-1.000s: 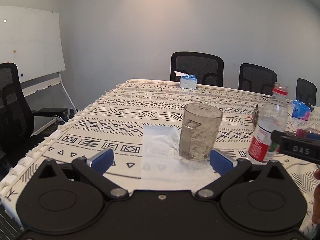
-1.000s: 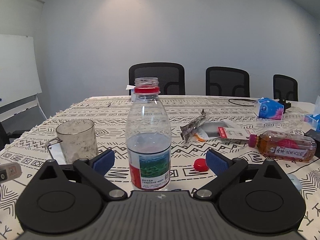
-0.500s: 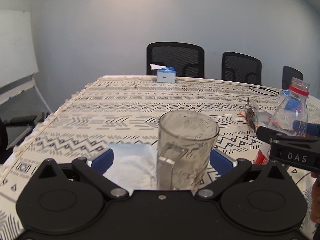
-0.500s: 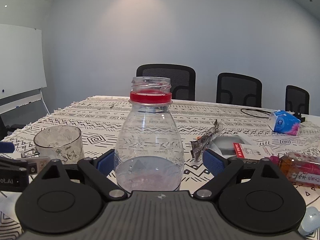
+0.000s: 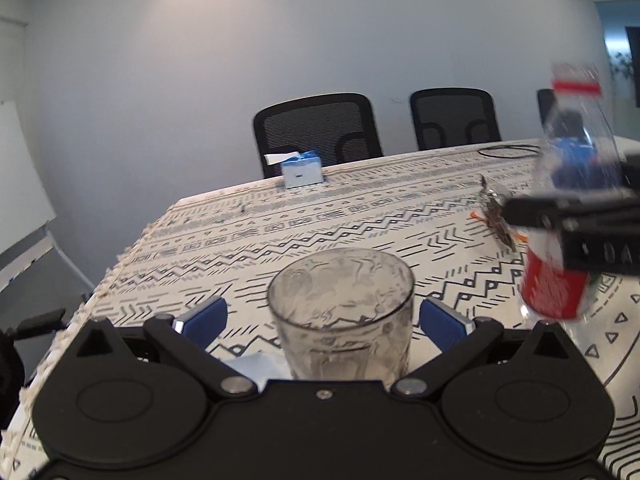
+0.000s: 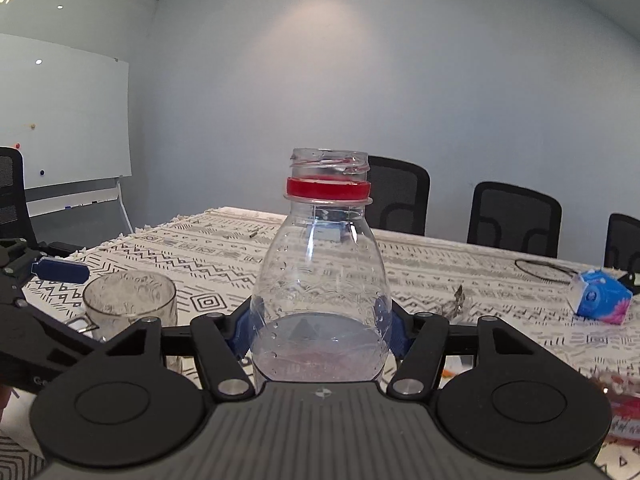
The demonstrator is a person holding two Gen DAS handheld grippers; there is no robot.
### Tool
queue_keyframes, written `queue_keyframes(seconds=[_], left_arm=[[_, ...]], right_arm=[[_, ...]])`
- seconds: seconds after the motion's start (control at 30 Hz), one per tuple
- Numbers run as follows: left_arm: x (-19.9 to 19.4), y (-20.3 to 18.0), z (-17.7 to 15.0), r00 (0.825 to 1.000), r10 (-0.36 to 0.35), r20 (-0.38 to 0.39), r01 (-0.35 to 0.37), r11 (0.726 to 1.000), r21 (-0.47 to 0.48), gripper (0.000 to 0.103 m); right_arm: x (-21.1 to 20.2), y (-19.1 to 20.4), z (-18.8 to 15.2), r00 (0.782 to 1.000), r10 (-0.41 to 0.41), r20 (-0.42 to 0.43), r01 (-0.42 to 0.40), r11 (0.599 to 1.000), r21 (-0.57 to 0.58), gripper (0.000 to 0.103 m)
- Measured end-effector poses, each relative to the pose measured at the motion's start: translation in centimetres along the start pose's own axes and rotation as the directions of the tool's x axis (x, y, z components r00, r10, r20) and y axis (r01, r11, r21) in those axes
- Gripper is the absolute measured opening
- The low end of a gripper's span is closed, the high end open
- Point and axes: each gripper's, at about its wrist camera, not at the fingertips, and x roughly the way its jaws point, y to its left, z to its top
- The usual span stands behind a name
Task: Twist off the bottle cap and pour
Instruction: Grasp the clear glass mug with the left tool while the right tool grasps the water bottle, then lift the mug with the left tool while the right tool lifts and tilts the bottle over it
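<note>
A clear plastic bottle point(image 6: 320, 280) with a red neck ring and no cap, part full of water, stands upright between my right gripper's point(image 6: 320, 334) blue pads, which press its sides. It also shows blurred at the right of the left wrist view point(image 5: 568, 216), lifted off the table. A clear glass mug point(image 5: 342, 312) stands between the open blue pads of my left gripper point(image 5: 322, 320), which do not touch it. The mug also shows in the right wrist view point(image 6: 130, 304), left of the bottle.
The table point(image 5: 304, 232) has a patterned black-and-white cloth. A white napkin point(image 5: 256, 364) lies under the mug. A blue tissue box point(image 5: 302, 172) sits at the far edge, a blue tissue pack point(image 6: 600, 300) at right. Black chairs point(image 5: 316, 132) line the far side.
My right gripper has shut on the bottle and raised it. My left gripper has moved closer around the mug, still open.
</note>
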Motion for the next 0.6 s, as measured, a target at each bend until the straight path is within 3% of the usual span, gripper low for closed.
queue_keyframes(seconds=[0.2, 0.27, 0.33, 0.37, 0.6], left_arm=[[1.1, 0.4, 0.0, 0.993, -0.117, 0.017, 0.116, 0.992, 0.053, 0.102], [1.6, 1.1, -0.1, 0.988, -0.155, 0.025, 0.155, 0.987, 0.030, 0.095], [2.1, 1.9, -0.1, 0.982, -0.186, 0.040, 0.186, 0.983, 0.002, 0.080], [2.4, 2.5, -0.1, 0.979, -0.202, 0.040, 0.202, 0.979, -0.014, 0.079], [2.7, 4.9, -0.4, 0.959, -0.277, 0.065, 0.283, 0.955, -0.088, 0.079]], right_arm=[[1.2, -0.3, 2.0, 0.998, 0.054, 0.017, -0.053, 0.995, -0.086, 0.059], [1.6, -0.1, 2.3, 0.997, 0.075, 0.015, -0.072, 0.986, -0.153, 0.059], [2.0, 0.2, 2.2, 0.996, 0.089, 0.017, -0.083, 0.972, -0.220, 0.059], [2.2, 0.3, 2.0, 0.995, 0.094, 0.019, -0.086, 0.964, -0.251, 0.059], [2.4, 1.7, 1.1, 0.995, 0.045, 0.085, -0.007, 0.914, -0.406, 0.059]])
